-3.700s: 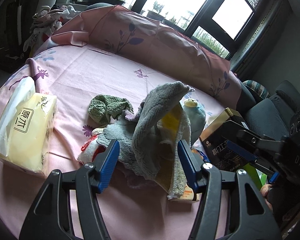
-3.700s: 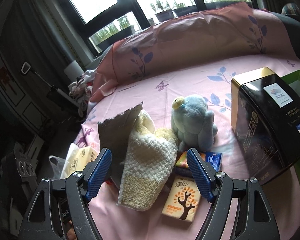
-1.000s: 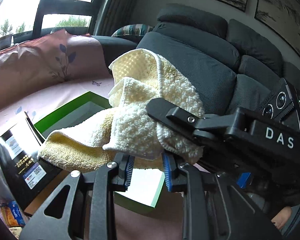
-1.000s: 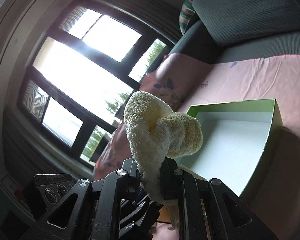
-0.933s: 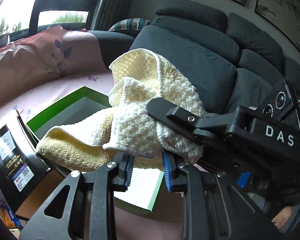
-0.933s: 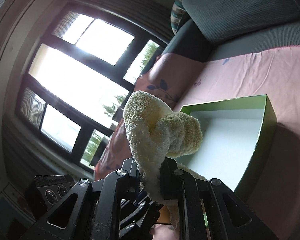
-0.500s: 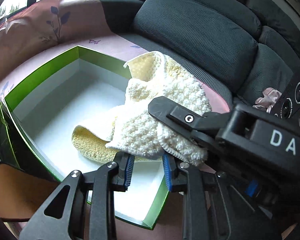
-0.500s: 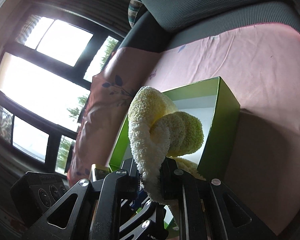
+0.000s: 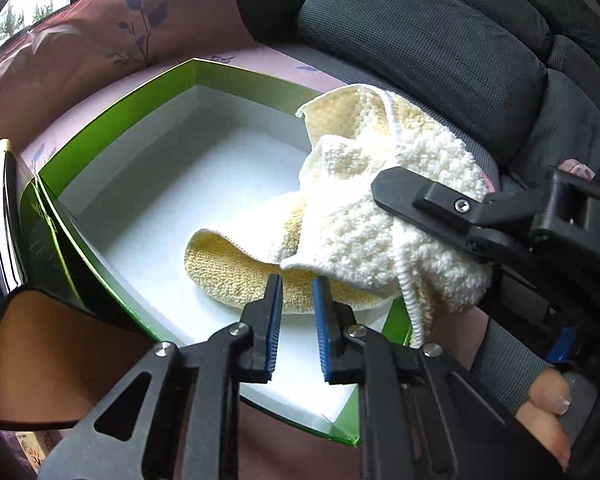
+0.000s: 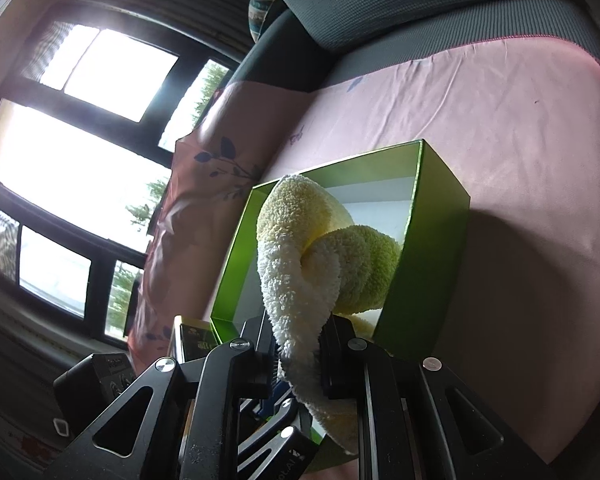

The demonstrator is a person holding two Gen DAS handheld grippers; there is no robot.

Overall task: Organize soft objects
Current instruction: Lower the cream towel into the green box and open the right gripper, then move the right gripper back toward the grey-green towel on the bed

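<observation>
Towel: a cream and yellow towel (image 9: 364,216) hangs partly inside the green box (image 9: 112,120), its yellow end lying on the white floor of the box and its cream part bunched over the near right wall.
Right gripper: the right gripper (image 10: 298,354) is pinched tight on a fold of the towel (the loop bulges above its jaws).
Left gripper: the left gripper (image 9: 296,324) has just been closing; its blue pads stand a narrow gap apart with nothing pressed between them, the towel's edge just beyond the tips.
Box: it sits on a pink sheet (image 10: 500,128), open-topped, beside a dark sofa (image 9: 440,60).
Person: a hand (image 9: 548,412) in a grey sleeve grips the right handle.
</observation>
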